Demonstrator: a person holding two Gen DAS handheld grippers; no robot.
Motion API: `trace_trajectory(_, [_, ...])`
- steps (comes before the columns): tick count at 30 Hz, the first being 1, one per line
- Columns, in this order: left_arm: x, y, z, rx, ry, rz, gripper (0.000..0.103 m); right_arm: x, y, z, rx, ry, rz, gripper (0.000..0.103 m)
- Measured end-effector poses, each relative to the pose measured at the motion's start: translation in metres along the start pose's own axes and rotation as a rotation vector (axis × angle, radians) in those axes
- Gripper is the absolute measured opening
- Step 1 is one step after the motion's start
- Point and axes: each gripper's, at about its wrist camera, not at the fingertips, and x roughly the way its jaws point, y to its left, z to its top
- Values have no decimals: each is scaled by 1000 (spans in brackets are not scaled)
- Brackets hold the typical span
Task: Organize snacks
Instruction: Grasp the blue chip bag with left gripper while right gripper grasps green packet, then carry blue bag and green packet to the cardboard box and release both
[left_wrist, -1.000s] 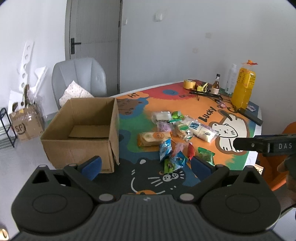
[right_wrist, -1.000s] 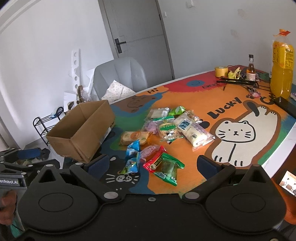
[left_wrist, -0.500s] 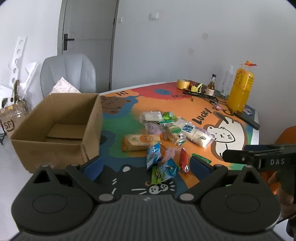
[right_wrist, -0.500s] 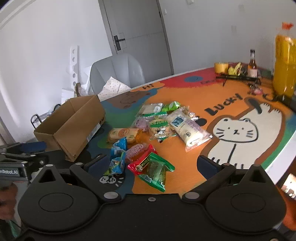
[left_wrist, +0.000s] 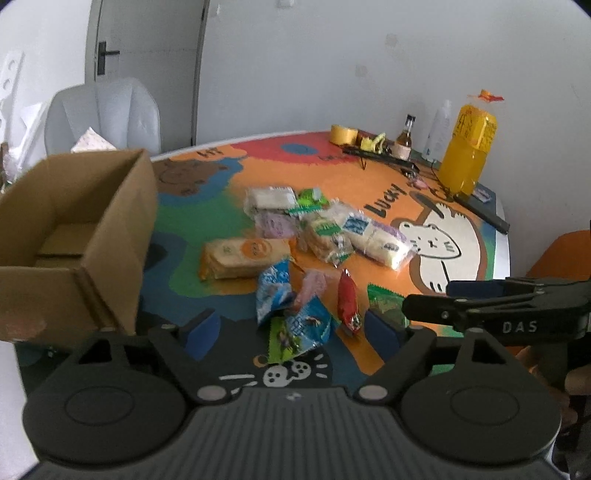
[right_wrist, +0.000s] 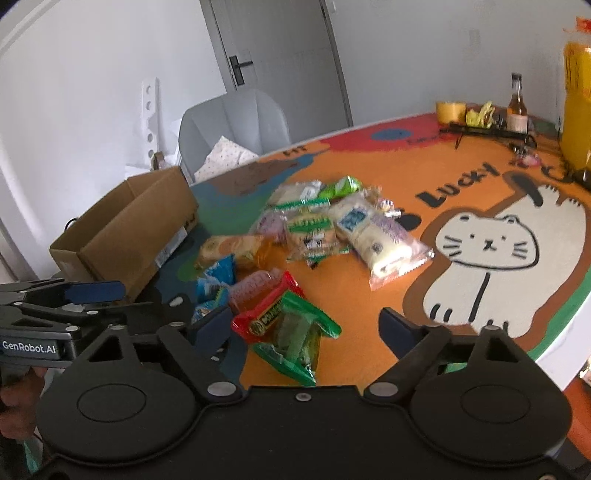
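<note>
Lying loose: snack pile (left_wrist: 303, 240) on mat (left_wrist: 461, 206), right of box (left_wrist: 74, 236)
Box: cardboard, open top, nothing visible inside
Left gripper (left_wrist: 291, 326): jaws spread but just been closing, nothing gripped; blue-green packet (left_wrist: 299, 328) in the gap, nearest the box
Right gripper (right_wrist: 306, 326): jaws spread, just been closing, nothing gripped; green packet (right_wrist: 299, 336) in the gap, red packet (right_wrist: 266, 314) touching it on the box side
Juice bottle (left_wrist: 467, 147): far mat edge, well apart from the box
</note>
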Motion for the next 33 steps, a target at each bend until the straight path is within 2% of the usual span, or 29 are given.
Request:
trace_trajectory(12, [36, 4, -5, -29, 58, -8, 69, 28, -9, -4, 19, 44, 13, 75])
trace_trajectory(18, [49, 4, -7, -36, 66, 9, 63, 36, -8, -5, 0, 51, 6, 64])
trace_trajectory(21, [54, 3, -9, -33, 75, 13, 56, 37, -7, -4, -24, 53, 8, 54])
trace_trajectory(22, [56, 3, -11, -34, 77, 13, 54, 37, -6, -5, -36, 53, 6, 48])
trace_trajectory(24, [55, 2, -13, -25, 66, 21, 48, 37, -5, -5, -49, 54, 8, 44])
trace_trajectory(26, [54, 0, -14, -14, 61, 24, 47, 36, -6, -6, -51, 53, 25, 37])
trace_trajectory(28, [53, 0, -14, -13, 56, 23, 44, 35, -5, -8, -55, 48, 32, 35])
trace_trajectory(30, [52, -1, -15, -15, 44, 7, 34, 35, -3, -8, -56, 44, 37, 33])
trace_trajectory(33, [50, -2, -13, -16, 46, 6, 32, 33, -3, -9, -46, 40, 42, 32])
